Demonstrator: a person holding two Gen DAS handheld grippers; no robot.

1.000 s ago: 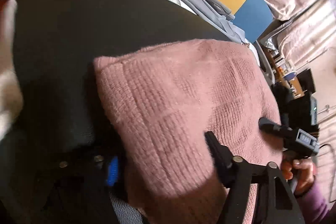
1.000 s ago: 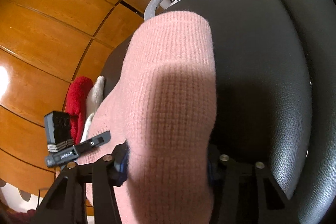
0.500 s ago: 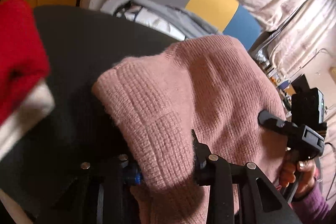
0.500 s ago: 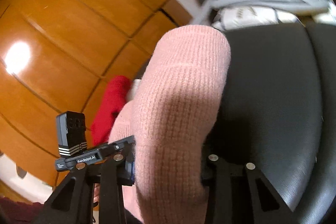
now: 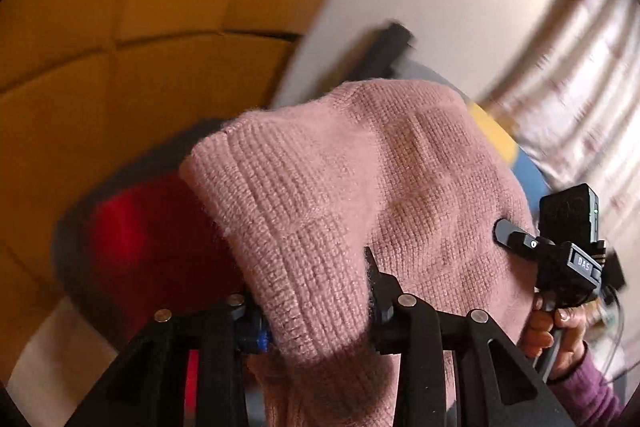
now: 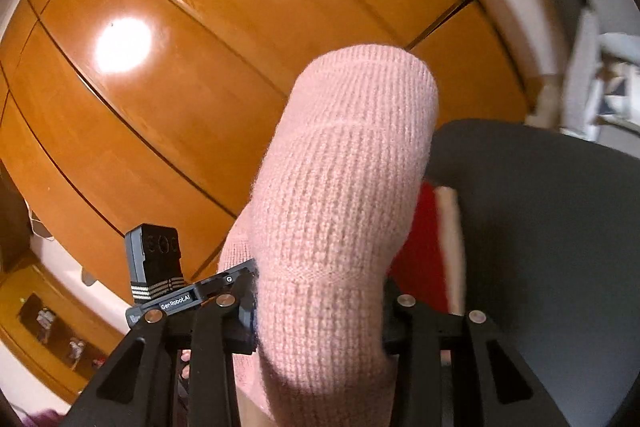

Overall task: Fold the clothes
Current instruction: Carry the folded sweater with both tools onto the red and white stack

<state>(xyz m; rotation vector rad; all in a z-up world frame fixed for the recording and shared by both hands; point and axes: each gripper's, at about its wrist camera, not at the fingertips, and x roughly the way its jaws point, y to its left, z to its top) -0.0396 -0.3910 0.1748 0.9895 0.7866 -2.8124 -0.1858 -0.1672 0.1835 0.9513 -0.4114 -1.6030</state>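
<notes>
Both claws, left gripper (image 5: 316, 311) and right gripper (image 6: 320, 311), clamp the folded pink knitted sweater (image 5: 360, 187), now raised off the black leather seat (image 6: 540, 227) it lay on earlier.

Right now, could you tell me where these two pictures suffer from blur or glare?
Left wrist view: the curtains and red garment are smeared by motion blur, while the pink knit sweater stays sharp. Right wrist view: a bright glare spot sits on the glossy wooden panels; the right edge is blurred.
</notes>
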